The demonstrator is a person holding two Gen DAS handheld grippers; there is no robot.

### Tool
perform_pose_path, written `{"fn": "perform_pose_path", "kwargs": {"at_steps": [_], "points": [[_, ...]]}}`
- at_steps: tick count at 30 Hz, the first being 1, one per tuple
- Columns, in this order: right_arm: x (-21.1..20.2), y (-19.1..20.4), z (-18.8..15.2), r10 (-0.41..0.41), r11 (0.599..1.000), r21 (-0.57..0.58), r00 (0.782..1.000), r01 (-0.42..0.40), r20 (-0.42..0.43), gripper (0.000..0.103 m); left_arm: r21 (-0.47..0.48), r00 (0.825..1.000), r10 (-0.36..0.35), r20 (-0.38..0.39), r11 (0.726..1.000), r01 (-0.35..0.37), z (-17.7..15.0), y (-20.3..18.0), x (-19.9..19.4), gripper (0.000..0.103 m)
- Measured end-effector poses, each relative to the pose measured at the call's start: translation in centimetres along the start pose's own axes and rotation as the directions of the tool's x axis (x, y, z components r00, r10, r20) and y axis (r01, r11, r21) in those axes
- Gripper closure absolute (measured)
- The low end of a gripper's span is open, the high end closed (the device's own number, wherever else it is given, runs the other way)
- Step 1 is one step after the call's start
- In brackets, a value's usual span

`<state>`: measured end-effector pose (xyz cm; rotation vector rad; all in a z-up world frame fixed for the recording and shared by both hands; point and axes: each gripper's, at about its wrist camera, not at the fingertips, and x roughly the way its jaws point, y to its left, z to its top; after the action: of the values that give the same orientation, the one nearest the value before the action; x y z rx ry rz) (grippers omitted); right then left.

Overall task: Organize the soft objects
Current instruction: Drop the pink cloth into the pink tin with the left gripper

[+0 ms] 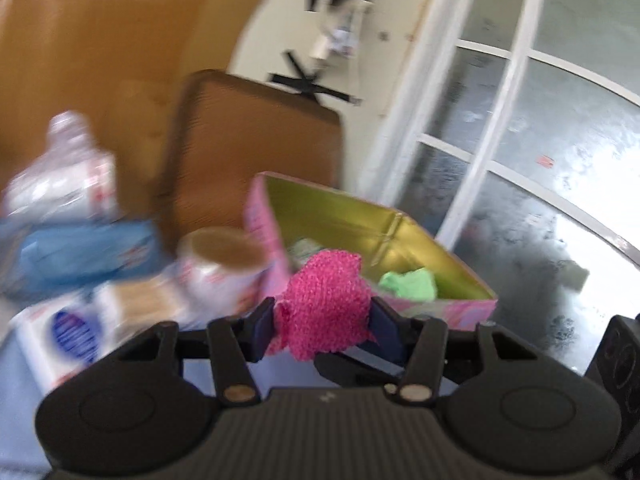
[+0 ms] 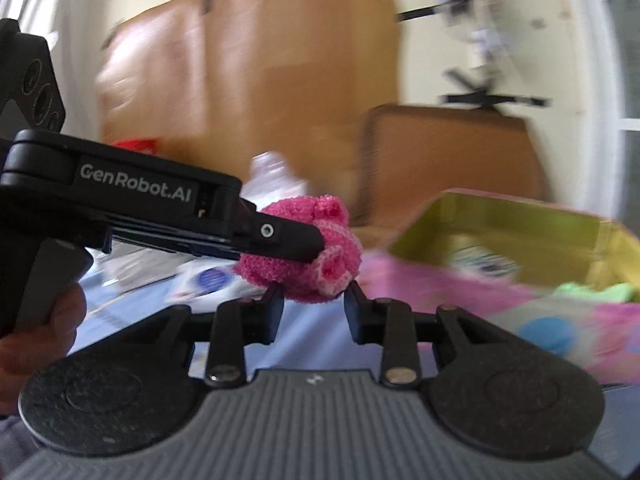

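Backdrop: cream wall, taped brown cardboard [image 1: 100,60], frosted window at right; views blurring with motion.
Bench: cluttered with a plastic bottle [image 1: 68,168], tape roll [image 1: 224,256], blue packet [image 1: 88,256].
Task thing: pink knitted scrubber [image 1: 324,300], bunched, no clear long axis.
Left gripper [image 1: 322,320]: fingers narrowed, gripping the scrubber from both sides.
Right gripper [image 2: 314,304]: fingers narrowed, sitting just under the scrubber; contact unclear.
Key relation: pink box [image 1: 460,312] with gold lining lying just beyond and right of the scrubber; left hand nearer.
Inside box: green cloth [image 1: 408,284].
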<state>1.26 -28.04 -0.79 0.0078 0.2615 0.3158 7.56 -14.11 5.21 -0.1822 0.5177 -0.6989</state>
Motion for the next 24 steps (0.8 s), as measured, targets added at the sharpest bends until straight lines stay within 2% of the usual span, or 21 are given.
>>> {"fn": "perform_pose_path", "kwargs": {"at_steps": [3,6,8,10,11,12,14,19,24], "points": [[0.3,-3.1,0.6,-0.074,0.997,0.032,0.997,0.073,0.019,0.067,0.033,1.0,-0.018,0.004,0.999,0.018,1.4,-1.9,3.3,0.053],[1.5,-5.7,1.0,-0.125,0.989,0.077,0.992,0.123,0.018,0.067,0.047,1.0,-0.004,0.002,0.999,0.004,2.4,-2.9,6.4,0.053],[3.0,-6.9,1.3,-0.155,0.983,0.103,0.988,0.154,0.009,0.067,0.052,1.0,0.027,0.002,0.998,-0.027,2.6,-3.0,7.7,0.051],[4.3,-7.7,1.4,-0.187,0.977,0.105,0.982,0.187,-0.011,0.064,0.052,0.998,0.061,-0.003,0.997,-0.061,2.6,-2.9,8.9,0.049],[4.9,-8.0,1.4,-0.208,0.972,0.104,0.978,0.209,-0.023,0.054,0.051,0.997,0.073,-0.006,0.996,-0.073,2.5,-2.8,9.3,0.049],[5.4,-8.3,1.2,-0.23,0.967,0.106,0.973,0.231,-0.029,0.045,0.049,0.997,0.082,-0.009,0.995,-0.081,2.4,-2.6,9.2,0.049],[5.3,-8.5,0.8,-0.253,0.959,0.124,0.967,0.254,-0.028,0.042,0.044,0.997,0.077,-0.005,0.996,-0.077,2.2,-2.5,8.7,0.047],[3.2,-8.2,0.1,-0.273,0.953,0.14,0.962,0.268,0.022,0.042,0.052,0.996,0.077,0.042,0.996,-0.079,1.6,-1.8,5.1,0.044],[1.2,-6.4,0.2,-0.229,0.964,0.157,0.968,0.213,0.098,0.042,0.031,0.988,0.126,0.086,0.991,-0.129,-0.7,1.5,-1.4,0.042]]}}
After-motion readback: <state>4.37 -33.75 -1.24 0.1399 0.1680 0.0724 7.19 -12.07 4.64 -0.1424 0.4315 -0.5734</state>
